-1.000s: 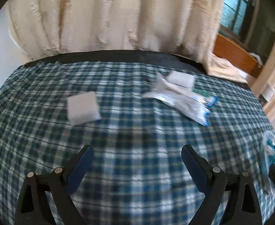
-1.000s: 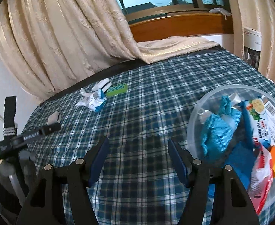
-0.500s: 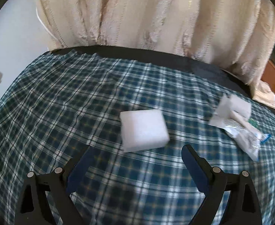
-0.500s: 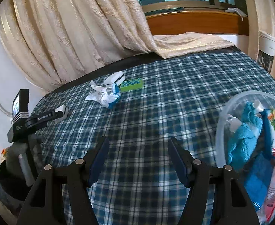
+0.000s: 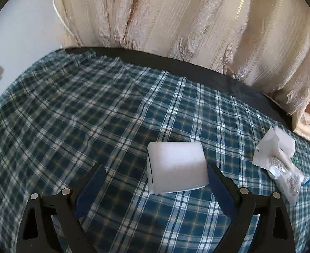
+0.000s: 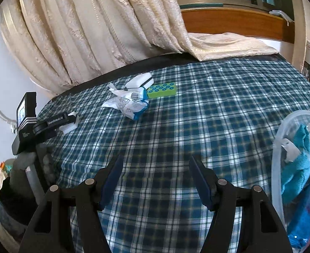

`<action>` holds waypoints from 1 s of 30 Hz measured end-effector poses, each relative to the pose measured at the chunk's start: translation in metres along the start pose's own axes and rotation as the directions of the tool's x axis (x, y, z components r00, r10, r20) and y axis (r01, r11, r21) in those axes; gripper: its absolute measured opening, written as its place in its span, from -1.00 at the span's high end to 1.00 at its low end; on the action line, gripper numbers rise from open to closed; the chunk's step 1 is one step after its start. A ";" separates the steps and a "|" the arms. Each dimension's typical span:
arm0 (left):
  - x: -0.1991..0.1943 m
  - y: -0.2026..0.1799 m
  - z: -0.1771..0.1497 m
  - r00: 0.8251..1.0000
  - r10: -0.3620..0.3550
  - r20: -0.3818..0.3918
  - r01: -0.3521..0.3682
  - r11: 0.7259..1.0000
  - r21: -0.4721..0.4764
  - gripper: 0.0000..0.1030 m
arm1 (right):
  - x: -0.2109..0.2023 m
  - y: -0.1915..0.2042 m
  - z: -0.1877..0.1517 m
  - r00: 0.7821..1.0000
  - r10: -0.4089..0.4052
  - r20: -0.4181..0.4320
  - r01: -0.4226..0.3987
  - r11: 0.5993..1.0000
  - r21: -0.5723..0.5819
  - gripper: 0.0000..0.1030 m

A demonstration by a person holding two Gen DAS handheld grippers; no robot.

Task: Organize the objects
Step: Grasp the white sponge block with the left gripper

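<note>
Left gripper (image 5: 156, 178) now closer over white foam block (image 5: 176, 167); block lies on plaid cloth (image 5: 91, 126), between spread jaws, right pad nearly touching. Right gripper (image 6: 156, 179) spread, empty. Risk: off-centre closing shoves light block sideways, bunches cloth.

Plaid-covered bed (image 6: 197, 113) bears sponge (image 5: 176, 166), wrappers (image 6: 129, 103), basin (image 6: 281, 130).
</note>
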State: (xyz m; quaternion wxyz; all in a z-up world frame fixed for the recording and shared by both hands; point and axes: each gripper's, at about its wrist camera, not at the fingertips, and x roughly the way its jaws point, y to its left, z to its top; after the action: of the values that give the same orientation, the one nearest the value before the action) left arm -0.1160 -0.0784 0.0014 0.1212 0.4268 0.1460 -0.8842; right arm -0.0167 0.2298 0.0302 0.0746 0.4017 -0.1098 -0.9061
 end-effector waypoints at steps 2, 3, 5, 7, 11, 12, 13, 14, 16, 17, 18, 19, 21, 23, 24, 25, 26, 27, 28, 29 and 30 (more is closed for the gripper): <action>0.001 -0.003 0.000 1.000 0.006 0.004 -0.006 1.000 0.013 -0.88 | 0.004 0.004 0.001 1.000 0.002 -0.005 -0.002 1.000 -0.007 -0.29; 0.002 -0.004 0.000 1.000 0.016 0.000 -0.016 1.000 0.024 -0.88 | 0.006 0.006 0.001 1.000 0.002 -0.008 -0.002 1.000 -0.012 -0.29; 0.003 -0.006 -0.001 1.000 0.026 0.002 -0.026 0.999 0.042 -0.82 | 0.009 0.010 0.002 1.000 0.003 -0.013 -0.003 1.000 -0.019 -0.29; 0.002 -0.006 -0.002 1.000 0.014 0.005 -0.015 0.998 0.055 -0.70 | 0.011 0.013 0.004 1.000 0.002 -0.014 -0.002 1.000 -0.027 -0.29; -0.001 -0.012 -0.003 1.000 -0.022 0.013 0.021 0.996 0.091 -0.34 | 0.015 0.018 0.010 1.000 -0.007 -0.012 0.007 0.999 -0.037 -0.29; -0.002 -0.014 -0.004 0.999 -0.036 0.013 0.034 0.994 0.103 -0.19 | 0.017 0.019 0.012 1.000 -0.010 -0.010 0.010 0.999 -0.040 -0.29; -0.003 -0.016 -0.004 0.999 -0.046 0.013 0.045 0.993 0.111 -0.05 | 0.018 0.019 0.014 1.000 -0.013 -0.009 0.012 0.999 -0.041 -0.29; -0.005 -0.018 -0.005 0.998 -0.053 0.015 0.051 0.992 0.119 -0.05 | 0.020 0.019 0.016 1.000 -0.014 -0.009 0.014 0.999 -0.038 -0.29; -0.008 -0.021 -0.007 0.999 -0.045 0.027 0.041 0.990 0.133 -0.04 | 0.025 0.019 0.023 1.000 -0.015 -0.008 0.015 0.999 -0.030 -0.29; -0.009 -0.021 -0.007 0.999 -0.047 0.028 0.043 0.990 0.135 -0.04 | 0.027 0.020 0.026 1.000 -0.017 -0.006 0.017 1.000 -0.026 -0.29; -0.010 -0.020 -0.007 0.998 -0.050 0.027 0.046 0.990 0.134 -0.04 | 0.029 0.021 0.030 1.000 -0.018 -0.002 0.018 0.999 -0.027 -0.29; -0.011 -0.019 -0.007 0.998 -0.053 0.026 0.049 0.990 0.131 -0.04 | 0.031 0.022 0.033 1.000 -0.020 0.003 0.020 0.999 -0.030 -0.29; -0.014 -0.017 -0.007 0.998 -0.066 0.023 0.063 0.990 0.123 -0.04 | 0.034 0.025 0.042 0.999 -0.030 0.018 0.031 0.999 -0.039 -0.29; -0.018 -0.016 -0.007 0.997 -0.075 0.029 0.071 0.990 0.120 -0.04 | 0.039 0.026 0.050 0.999 -0.038 0.029 0.039 0.999 -0.036 -0.29; -0.019 -0.017 -0.007 0.996 -0.078 0.030 0.074 0.990 0.121 -0.04 | 0.044 0.024 0.056 0.998 -0.046 0.031 0.047 0.999 -0.028 -0.29; -0.020 -0.017 -0.007 0.996 -0.082 0.032 0.078 0.990 0.121 -0.04 | 0.047 0.023 0.060 0.998 -0.055 0.032 0.055 0.998 -0.022 -0.29; -0.022 -0.017 -0.007 0.996 -0.087 0.034 0.082 0.989 0.124 -0.04 | 0.054 0.021 0.066 0.997 -0.073 0.033 0.073 0.997 -0.014 -0.29; -0.024 -0.018 -0.008 0.995 -0.091 0.035 0.086 0.988 0.127 -0.04 | 0.059 0.018 0.069 0.996 -0.087 0.031 0.087 0.996 -0.009 -0.29; -0.025 -0.019 -0.009 0.995 -0.096 0.036 0.091 0.987 0.131 -0.04 | 0.068 0.013 0.074 0.994 -0.106 0.022 0.106 0.994 0.004 -0.29; -0.026 -0.019 -0.010 0.994 -0.100 0.036 0.094 0.987 0.133 -0.04 | 0.074 0.010 0.077 0.993 -0.117 0.015 0.116 0.993 0.015 -0.29; -0.027 -0.020 -0.010 0.994 -0.103 0.036 0.097 0.986 0.135 -0.04 | 0.082 0.003 0.082 0.991 -0.131 0.005 0.130 0.991 0.036 -0.29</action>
State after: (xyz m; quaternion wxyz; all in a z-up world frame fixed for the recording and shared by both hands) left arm -0.0992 -0.0541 0.0194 0.0509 0.4072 0.1053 -0.9058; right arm -0.1326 0.2197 0.0262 0.0075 0.4061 -0.0998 -0.9083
